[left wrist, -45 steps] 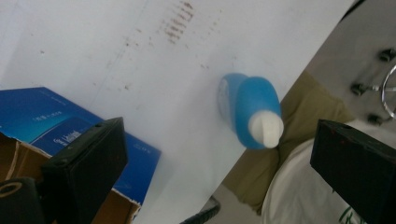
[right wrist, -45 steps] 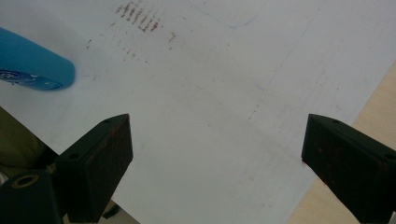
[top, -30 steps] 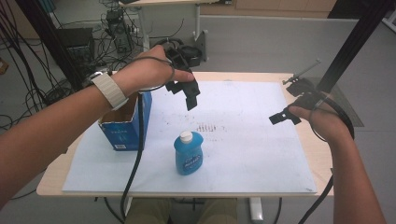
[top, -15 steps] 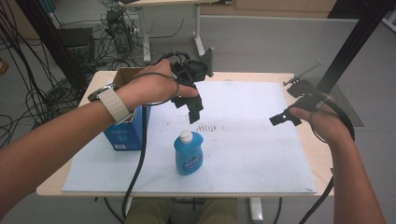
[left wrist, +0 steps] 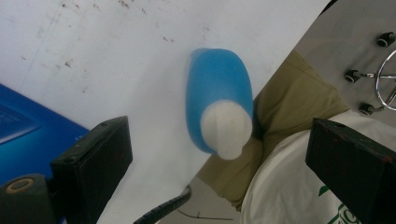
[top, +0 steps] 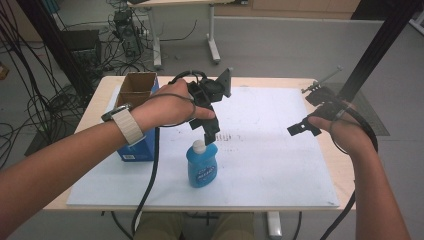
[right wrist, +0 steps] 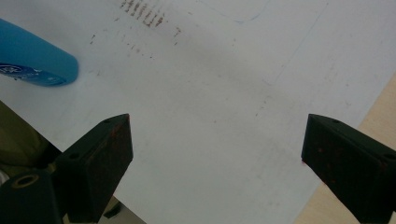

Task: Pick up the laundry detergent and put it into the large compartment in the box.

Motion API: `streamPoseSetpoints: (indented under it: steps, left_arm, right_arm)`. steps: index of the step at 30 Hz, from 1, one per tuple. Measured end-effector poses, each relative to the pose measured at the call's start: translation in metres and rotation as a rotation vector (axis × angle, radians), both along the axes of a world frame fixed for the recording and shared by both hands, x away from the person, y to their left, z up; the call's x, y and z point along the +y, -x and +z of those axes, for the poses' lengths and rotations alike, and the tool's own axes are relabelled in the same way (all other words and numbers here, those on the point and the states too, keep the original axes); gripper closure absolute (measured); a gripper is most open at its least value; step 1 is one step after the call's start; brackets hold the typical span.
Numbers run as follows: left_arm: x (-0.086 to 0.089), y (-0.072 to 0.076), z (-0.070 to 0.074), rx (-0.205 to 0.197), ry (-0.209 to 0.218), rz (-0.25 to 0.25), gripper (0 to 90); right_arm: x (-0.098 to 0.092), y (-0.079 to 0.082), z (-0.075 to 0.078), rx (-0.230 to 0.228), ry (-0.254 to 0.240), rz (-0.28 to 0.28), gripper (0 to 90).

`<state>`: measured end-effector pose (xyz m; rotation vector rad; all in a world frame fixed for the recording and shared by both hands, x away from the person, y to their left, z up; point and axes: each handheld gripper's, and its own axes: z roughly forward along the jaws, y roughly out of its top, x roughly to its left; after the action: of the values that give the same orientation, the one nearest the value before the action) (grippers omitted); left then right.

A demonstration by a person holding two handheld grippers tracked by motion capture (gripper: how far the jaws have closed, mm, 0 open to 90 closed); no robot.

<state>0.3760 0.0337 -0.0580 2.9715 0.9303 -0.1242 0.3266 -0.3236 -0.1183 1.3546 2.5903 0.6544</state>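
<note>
The bottle (top: pixel 201 165) stands upright on the white sheet (top: pixel 260 165), at about 6 o'clock on the tabletop (top: pixel 295 82). The left hand-held gripper (top: pixel 212 131) hovers just above its cap, jaws spread wide and empty. The right hand-held gripper (top: pixel 301 128), at 3 o'clock, is likewise released. Likely risk: an off-centre descent could clip the cap and topple the bottle.

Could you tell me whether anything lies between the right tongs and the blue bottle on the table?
Nothing does: in the high view, only bare white sheet with faint marks separates the right tongs from the blue bottle.
</note>
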Motion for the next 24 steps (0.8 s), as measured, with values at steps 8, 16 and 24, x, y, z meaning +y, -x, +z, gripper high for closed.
streamPoseSetpoints:
  steps: [8, 16, 24]
  left_arm:
    - [-0.003, 0.002, -0.016, 0.008, -0.008, -0.006, 7.6]
    - [-0.007, 0.004, -0.026, 0.011, -0.016, -0.012, 7.7]
    - [-0.008, 0.005, -0.027, 0.008, -0.019, -0.01, 7.7]
  right_arm:
    - [0.0, -0.001, -0.001, 0.004, 0.0, -0.001, 8.7]
    - [0.0, -0.002, -0.002, 0.006, 0.0, -0.002, 8.7]
    - [-0.001, -0.001, -0.003, 0.007, -0.001, -0.007, 8.7]
